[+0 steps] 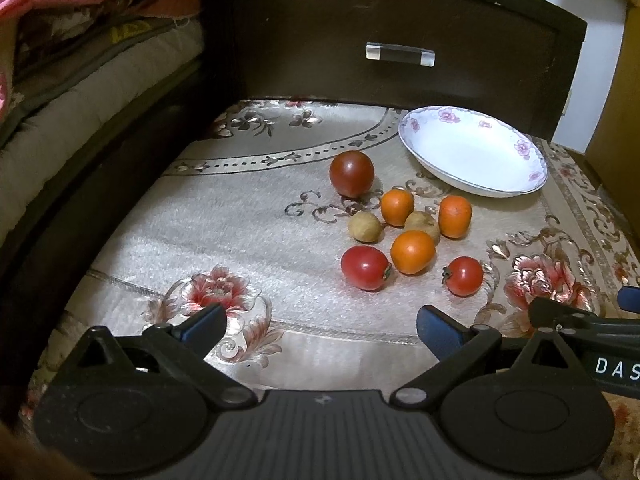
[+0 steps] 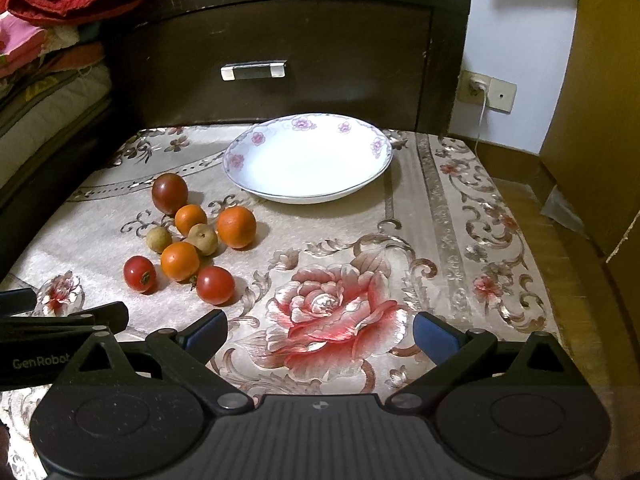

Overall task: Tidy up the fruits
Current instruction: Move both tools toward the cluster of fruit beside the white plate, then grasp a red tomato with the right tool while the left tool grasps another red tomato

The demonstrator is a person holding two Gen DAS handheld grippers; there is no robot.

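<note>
Left gripper and right gripper: jaws released, holding nothing. Cluster of small red, orange and tan fruits on floral-cloth worktop, near-left of white floral-rimmed plate.

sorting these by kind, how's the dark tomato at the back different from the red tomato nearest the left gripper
The dark tomato is brownish maroon; the red tomato is bright red. The dark tomato looks a little larger. It lies at the far end of the fruit cluster, closer to the plate; the red tomato lies at the near end, toward the left gripper. The red tomato shows a green calyx on its side; none shows on the dark tomato. Both are smooth, round and rest on the cloth.
</note>
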